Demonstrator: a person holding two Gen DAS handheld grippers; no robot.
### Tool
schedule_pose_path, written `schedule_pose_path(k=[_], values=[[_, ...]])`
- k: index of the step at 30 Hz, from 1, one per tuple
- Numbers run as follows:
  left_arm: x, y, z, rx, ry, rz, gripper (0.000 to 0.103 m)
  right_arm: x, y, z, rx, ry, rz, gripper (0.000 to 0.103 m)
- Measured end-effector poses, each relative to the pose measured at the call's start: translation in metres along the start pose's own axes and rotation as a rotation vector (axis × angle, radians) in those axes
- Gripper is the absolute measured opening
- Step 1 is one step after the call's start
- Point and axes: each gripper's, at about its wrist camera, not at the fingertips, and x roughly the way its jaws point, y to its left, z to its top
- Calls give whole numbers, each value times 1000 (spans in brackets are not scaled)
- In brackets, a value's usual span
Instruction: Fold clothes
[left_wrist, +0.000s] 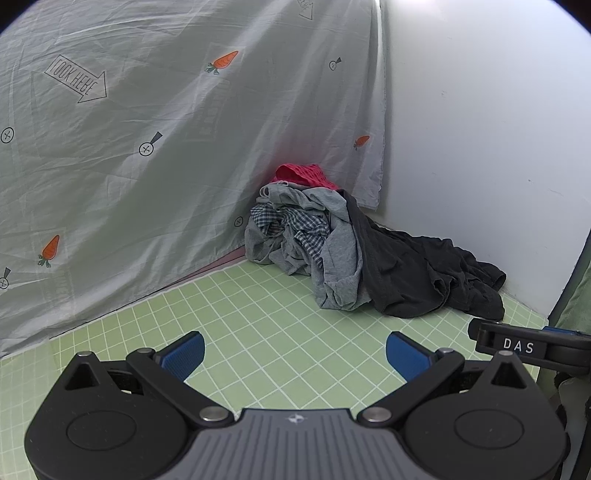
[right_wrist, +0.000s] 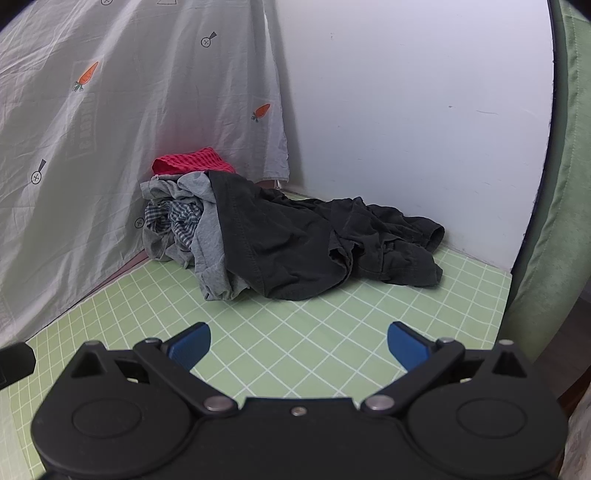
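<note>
Left gripper (left_wrist: 295, 352): lower centre of the left wrist view; jaws spread wide, blue pads (left_wrist: 186, 354) far apart with only bare mat between them, nothing held.
Right gripper (right_wrist: 299, 345): lower centre of the right wrist view; jaws spread wide, blue pads (right_wrist: 406, 345) apart over bare mat, nothing held. Part of it, bearing a label with the letters "DAS", also shows at the right edge of the left wrist view.
Pile of clothes (left_wrist: 332, 243): centre of both views, unfolded, heaped in the corner where the hung sheet meets the wall, well apart from both grippers.
Black garment (right_wrist: 317, 243): crumpled, spilling from the pile toward the right of the frame, lying on the mat.
Grey garment (left_wrist: 340, 254): crumpled, left of the black one.
Checked shirt (left_wrist: 295, 229): bunched within the grey fabric.
Red garment (right_wrist: 192, 161): top of the pile, against the sheet.
Green gridded mat (left_wrist: 277, 332): covers the counter under the clothes.
Grey carrot-print sheet (left_wrist: 129, 147): hangs across the left of both frames.
White wall (right_wrist: 406, 110): upper right.
Green fabric (right_wrist: 546, 221): right edge of the right wrist view.
</note>
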Motion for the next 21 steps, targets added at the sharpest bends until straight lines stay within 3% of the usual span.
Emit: schedule_pose_path(k=[21], values=[[1, -4, -1, 6, -1, -17, 103, -3, -4, 0, 7, -7, -1, 103]])
